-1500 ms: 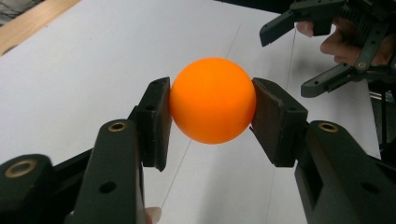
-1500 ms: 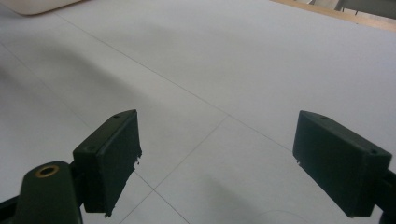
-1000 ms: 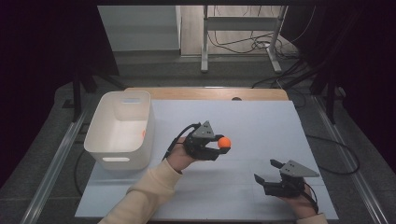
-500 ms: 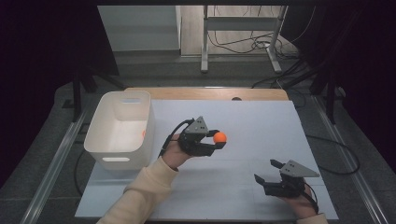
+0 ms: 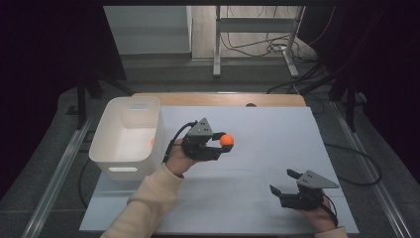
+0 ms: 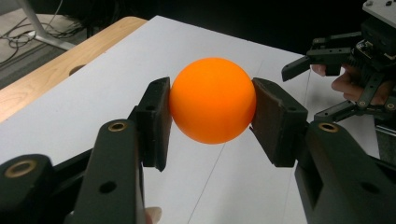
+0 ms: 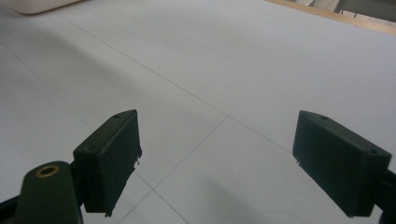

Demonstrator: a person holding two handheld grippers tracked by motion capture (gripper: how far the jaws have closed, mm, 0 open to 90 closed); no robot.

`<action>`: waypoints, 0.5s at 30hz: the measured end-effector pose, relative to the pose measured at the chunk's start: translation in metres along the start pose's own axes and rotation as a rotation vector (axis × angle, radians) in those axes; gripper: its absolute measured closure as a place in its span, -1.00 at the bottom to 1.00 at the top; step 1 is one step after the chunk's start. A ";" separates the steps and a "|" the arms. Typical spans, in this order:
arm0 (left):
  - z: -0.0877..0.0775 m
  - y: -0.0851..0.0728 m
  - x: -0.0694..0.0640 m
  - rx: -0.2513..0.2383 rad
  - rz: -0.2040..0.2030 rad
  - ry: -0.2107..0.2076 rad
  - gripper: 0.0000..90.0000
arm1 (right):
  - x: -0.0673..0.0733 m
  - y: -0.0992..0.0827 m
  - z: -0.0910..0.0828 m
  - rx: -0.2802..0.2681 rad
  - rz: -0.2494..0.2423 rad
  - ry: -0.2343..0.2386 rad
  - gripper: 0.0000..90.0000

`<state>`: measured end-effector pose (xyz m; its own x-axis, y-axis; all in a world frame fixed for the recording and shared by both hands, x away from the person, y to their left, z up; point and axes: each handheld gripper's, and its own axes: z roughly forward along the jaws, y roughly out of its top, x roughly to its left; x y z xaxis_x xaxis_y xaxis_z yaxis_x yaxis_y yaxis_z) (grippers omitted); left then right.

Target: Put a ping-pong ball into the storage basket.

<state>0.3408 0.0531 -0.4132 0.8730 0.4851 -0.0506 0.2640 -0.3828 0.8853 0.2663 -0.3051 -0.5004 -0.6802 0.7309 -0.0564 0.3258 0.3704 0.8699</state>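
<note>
An orange ball (image 5: 227, 140) is pinched between the pads of my left gripper (image 5: 223, 144), held above the white table sheet just right of the bin. In the left gripper view the ball (image 6: 212, 106) fills the gap between both pads and each pad presses its side. My right gripper (image 5: 283, 182) rests low near the table's front right, its jaws wide apart with nothing between them. The right gripper (image 7: 217, 163) looks along bare white sheet. From the left gripper view the right gripper (image 6: 308, 88) shows farther off at the upper right.
A white plastic bin (image 5: 128, 136) stands at the left of the table, with something small and orange low inside it (image 5: 152, 142). The white sheet (image 5: 277, 134) covers a wooden tabletop whose far edge (image 5: 218, 99) shows. Metal rails run along both sides of the table.
My left gripper has carried the orange ball a little up and to the left, nearer the bin. The right gripper has stayed where it was.
</note>
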 end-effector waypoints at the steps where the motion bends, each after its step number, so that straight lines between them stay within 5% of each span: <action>1: -0.001 0.000 0.001 -0.004 -0.001 0.001 0.12 | 0.000 0.000 0.000 -0.002 0.001 0.001 -0.65; 15: -0.013 0.004 0.004 -0.030 -0.006 0.004 0.12 | 0.000 0.000 0.000 0.001 -0.001 0.002 -0.65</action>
<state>0.3401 0.0638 -0.4043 0.8699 0.4902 -0.0541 0.2566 -0.3562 0.8985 0.2665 -0.3048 -0.5005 -0.6815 0.7296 -0.0560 0.3259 0.3712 0.8695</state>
